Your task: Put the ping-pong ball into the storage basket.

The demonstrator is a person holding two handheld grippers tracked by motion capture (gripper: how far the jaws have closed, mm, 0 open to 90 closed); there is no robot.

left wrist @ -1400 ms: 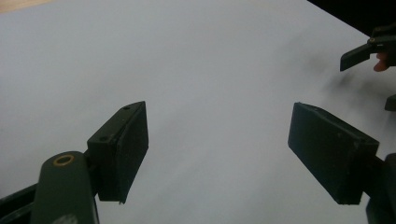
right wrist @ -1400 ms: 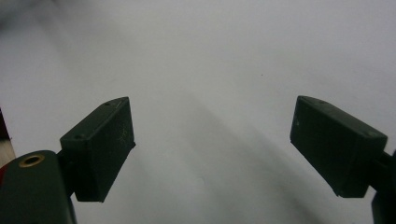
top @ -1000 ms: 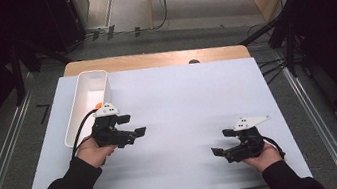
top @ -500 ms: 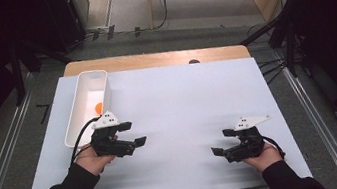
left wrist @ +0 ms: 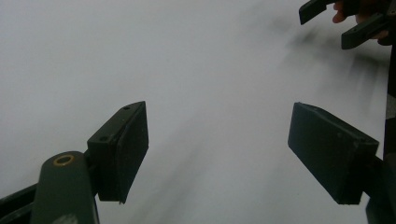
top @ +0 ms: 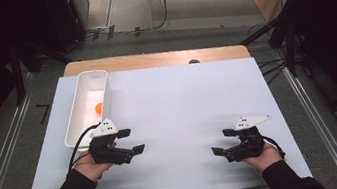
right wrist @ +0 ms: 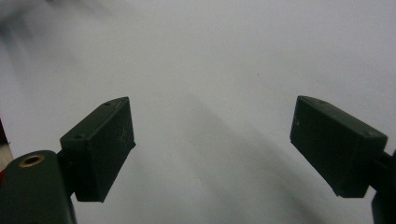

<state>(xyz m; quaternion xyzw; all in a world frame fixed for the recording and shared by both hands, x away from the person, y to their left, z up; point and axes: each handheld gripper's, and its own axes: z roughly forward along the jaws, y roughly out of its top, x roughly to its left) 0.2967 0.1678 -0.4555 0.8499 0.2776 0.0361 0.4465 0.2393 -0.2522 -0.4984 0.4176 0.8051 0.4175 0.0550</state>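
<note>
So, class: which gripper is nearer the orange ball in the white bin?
Left. The left gripper sits just below the bin holding the ball; the right gripper is far across the table.

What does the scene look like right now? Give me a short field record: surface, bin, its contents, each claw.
surface: white table sheet, wooden edge at the far side
bin: white oblong tray at the far left of the sheet
contents: one small orange ball inside the tray
left claw: open, nothing between the jaws, near end of the tray, pointing toward the middle
right claw: open, nothing between the jaws, over bare sheet at the near right
contact: neither claw touches the tray or ball
</note>
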